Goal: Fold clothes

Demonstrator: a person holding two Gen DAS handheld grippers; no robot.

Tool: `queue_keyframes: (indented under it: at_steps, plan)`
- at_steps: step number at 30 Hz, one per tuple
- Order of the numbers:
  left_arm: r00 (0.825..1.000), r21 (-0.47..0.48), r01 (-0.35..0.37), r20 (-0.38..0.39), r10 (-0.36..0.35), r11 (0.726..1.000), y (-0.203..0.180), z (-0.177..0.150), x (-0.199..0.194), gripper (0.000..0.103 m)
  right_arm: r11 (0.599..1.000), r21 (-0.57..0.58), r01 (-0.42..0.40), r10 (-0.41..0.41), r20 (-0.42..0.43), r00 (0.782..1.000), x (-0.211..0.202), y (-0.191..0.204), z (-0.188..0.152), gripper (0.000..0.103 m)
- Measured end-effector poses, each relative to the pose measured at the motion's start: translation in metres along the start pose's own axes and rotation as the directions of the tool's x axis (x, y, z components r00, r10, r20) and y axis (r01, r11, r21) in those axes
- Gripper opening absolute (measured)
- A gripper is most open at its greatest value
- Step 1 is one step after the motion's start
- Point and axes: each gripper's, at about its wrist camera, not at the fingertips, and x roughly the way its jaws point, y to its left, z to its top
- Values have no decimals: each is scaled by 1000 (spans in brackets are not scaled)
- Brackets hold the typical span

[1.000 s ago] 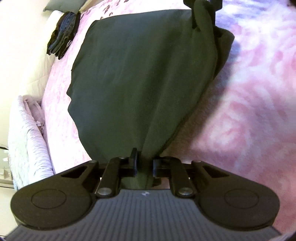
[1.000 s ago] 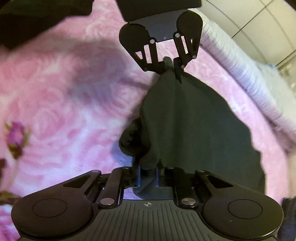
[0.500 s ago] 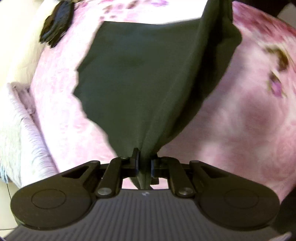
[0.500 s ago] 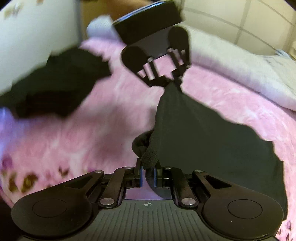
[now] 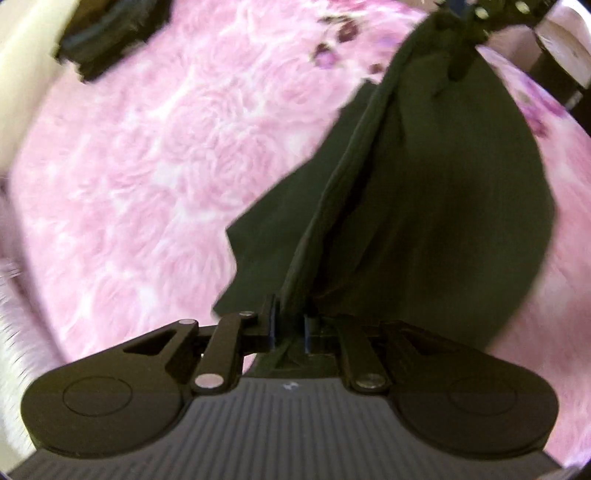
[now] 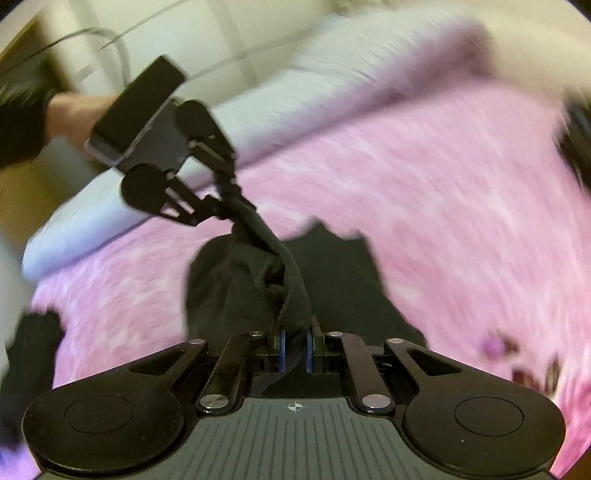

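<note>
Garment (image 5: 424,206) hangs stretched lengthwise between right claw (image 6: 294,345) and slightly opening left claw (image 5: 289,326), both gripping it

Left gripper (image 5: 290,326) fingers easing apart, right gripper (image 6: 294,349) clamped, both raised.

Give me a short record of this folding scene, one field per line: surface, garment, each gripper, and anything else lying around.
surface: pink fluffy blanket
garment: dark green cloth, stretched between both grippers, lower part trailing over the blanket
left gripper: cloth between its fingers, jaws opening
right gripper: shut on a bunched edge of the cloth
other: dark clothes pile at the blanket's far edge
</note>
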Motion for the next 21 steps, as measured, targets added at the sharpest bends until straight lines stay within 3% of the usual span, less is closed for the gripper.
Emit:
queue_keyframes:
  at_steps: [3,4,5,8,11,13,16,17,21]
  plan:
    - [999,-20,40,-31,-40,999,9,11,45,21,990,142,15,-9,-43,999,23,-54,-6,9]
    - [998,-48,41,-35,-43,998,11,9,54,30,985,171,21,-12,-56,998,28,-64,-8,9]
    - [999,-92,41,-32,-44,995,15,5,59,37,979,200,28,-14,-69,998,33,-75,-11,9]
    - [997,-260,76,28,-71,963,32,-18,56,41,958,284,47,-24,-84,996,40,-99,-18,17]
    - [993,-447,93,110,-49,889,50,-54,37,41,938,340,72,-51,-69,996,32,-107,-24,33]
    - [988,-583,114,148,-33,805,57,-82,23,42,925,371,79,-66,-50,997,26,-103,-26,37]
    - [979,-699,158,201,-21,697,57,-110,16,38,904,422,70,-73,-9,997,20,-96,-29,37]
    - [976,-720,175,216,-23,671,55,-114,19,37,898,436,65,-73,1,997,19,-94,-29,37]
    - [966,-744,231,250,-60,627,44,-106,49,35,893,433,122,-130,-13,991,31,-86,-23,37]
